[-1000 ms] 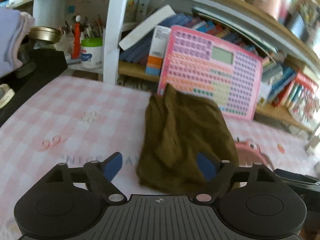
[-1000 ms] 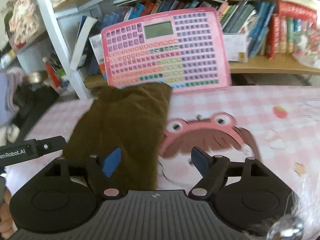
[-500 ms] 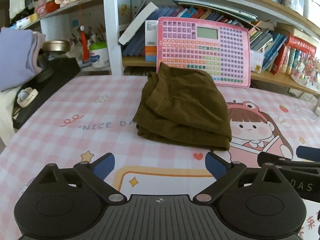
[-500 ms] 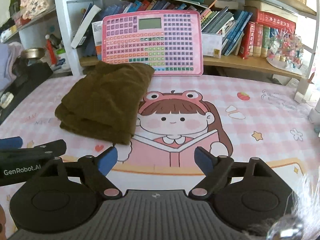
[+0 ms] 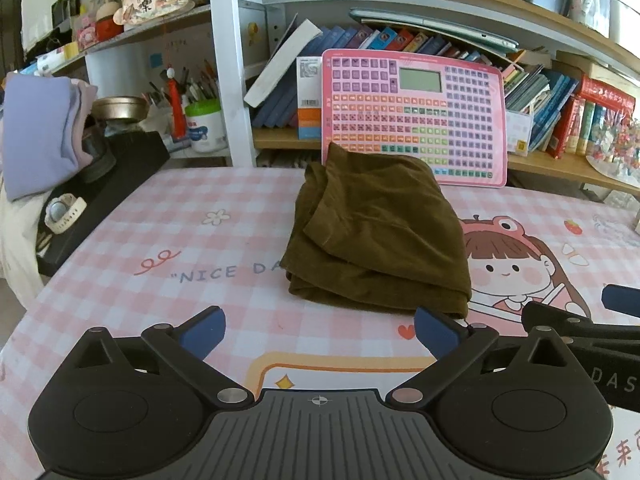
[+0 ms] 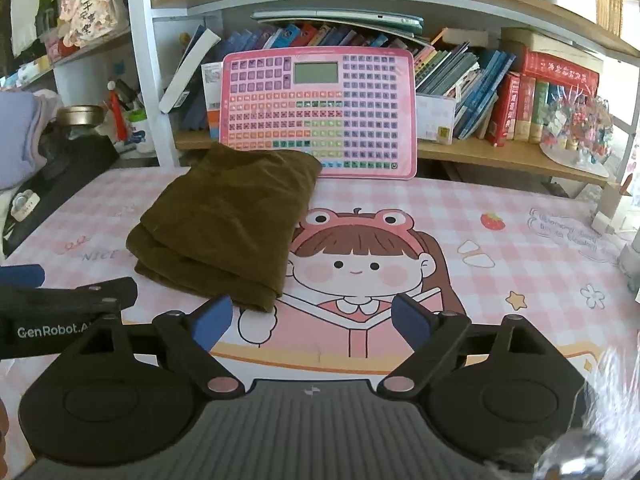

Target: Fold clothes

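We find the brown garment (image 5: 376, 236) folded into a compact, layered bundle on the pink checked table mat (image 5: 160, 248). Its far edge lies just in front of the pink keyboard toy (image 5: 416, 116), which leans upright against the bookshelf (image 5: 560, 160). Seen from the right wrist, the garment's near right corner overlaps the cartoon girl print (image 6: 352, 264) on the mat.

We note the left gripper (image 5: 318, 330) with its blue-tipped fingers (image 5: 202, 330) spread wide, holding nothing, short of the garment's near edge and apart from it. The right gripper (image 6: 312, 318) likewise has its fingers (image 6: 412, 320) spread wide and empty, over the girl print, with its left finger near the garment's near corner; we cannot tell whether it touches. Each gripper shows at the edge of the other's view.

At the left of the table we record a black tray (image 5: 112, 184) with a white watch (image 5: 64, 212) on it, and lilac folded cloth (image 5: 36, 136) beside it.
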`<state>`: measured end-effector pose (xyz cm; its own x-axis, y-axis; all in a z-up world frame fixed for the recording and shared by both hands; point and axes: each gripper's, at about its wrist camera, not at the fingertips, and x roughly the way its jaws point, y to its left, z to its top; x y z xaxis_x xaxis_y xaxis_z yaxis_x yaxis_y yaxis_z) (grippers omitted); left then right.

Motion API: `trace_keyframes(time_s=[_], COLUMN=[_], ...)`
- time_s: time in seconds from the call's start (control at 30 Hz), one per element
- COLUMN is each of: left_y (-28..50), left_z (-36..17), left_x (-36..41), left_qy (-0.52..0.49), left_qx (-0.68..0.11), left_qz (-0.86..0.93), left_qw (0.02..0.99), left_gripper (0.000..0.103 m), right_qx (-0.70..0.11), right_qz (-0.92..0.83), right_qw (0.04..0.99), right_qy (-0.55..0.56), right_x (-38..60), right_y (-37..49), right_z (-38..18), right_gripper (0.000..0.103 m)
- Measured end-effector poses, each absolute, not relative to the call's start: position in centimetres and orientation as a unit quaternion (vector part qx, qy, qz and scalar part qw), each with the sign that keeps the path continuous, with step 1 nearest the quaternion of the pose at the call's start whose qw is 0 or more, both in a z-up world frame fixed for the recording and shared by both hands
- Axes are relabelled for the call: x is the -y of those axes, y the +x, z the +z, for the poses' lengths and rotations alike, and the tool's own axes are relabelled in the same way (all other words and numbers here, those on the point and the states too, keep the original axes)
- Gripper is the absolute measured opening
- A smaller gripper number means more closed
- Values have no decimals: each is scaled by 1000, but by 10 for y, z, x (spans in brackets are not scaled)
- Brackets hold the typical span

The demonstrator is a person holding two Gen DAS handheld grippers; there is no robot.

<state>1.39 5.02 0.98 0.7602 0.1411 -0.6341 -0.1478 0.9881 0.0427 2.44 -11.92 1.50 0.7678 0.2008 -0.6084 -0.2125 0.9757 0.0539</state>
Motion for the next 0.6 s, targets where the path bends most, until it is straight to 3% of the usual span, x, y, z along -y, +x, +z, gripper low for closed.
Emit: trace_keyframes(time_s=[0.3, 0.6], left_y=[11, 9], left_z=[9, 10], left_x=[-53, -56], left_qy=[-3, -6], left_qx=[-341, -339], left_qz=[70, 65], left_qw=[937, 939], left_gripper=[102, 102], right_qx=[-324, -323], right_qz=[99, 88], right_qw=[941, 942], right_qy=[0, -1], right_x=[119, 117], right_y=[22, 18], right_z=[18, 20], right_gripper=[97, 100])
